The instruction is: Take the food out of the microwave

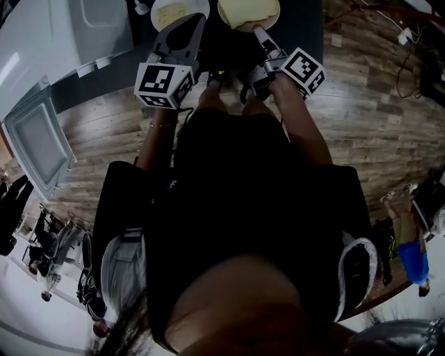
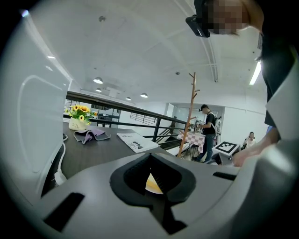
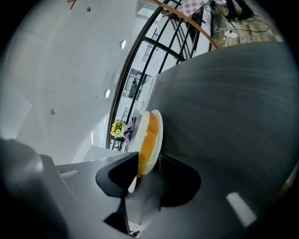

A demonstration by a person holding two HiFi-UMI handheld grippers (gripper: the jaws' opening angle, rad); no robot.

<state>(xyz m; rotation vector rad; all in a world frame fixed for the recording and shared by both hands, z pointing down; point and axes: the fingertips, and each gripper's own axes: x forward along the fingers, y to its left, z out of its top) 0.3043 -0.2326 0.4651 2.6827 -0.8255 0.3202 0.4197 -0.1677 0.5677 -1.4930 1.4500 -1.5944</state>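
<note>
Two white plates of yellow food stand on the dark table (image 1: pixel 300 21) at the top of the head view. My right gripper (image 1: pixel 258 29) reaches to the right plate (image 1: pixel 245 11). In the right gripper view its jaws (image 3: pixel 148 158) stand open around that plate's near rim (image 3: pixel 152 137), and the pads do not press on it. My left gripper (image 1: pixel 197 21) lies over the left plate (image 1: pixel 174 10). Its tips (image 2: pixel 149 156) are shut together. A sliver of plate and food (image 2: pixel 153 185) shows in the gap behind them; whether it is gripped is unclear.
The white microwave (image 1: pixel 62 35) stands at the left with its door (image 1: pixel 38 139) swung open, and its side fills the left (image 2: pixel 32 116). A flower pot (image 2: pixel 78 119), a purple cloth (image 2: pixel 91 135) and a booklet (image 2: pixel 138 142) lie further along the table. People (image 2: pixel 208 130) stand beyond the railing.
</note>
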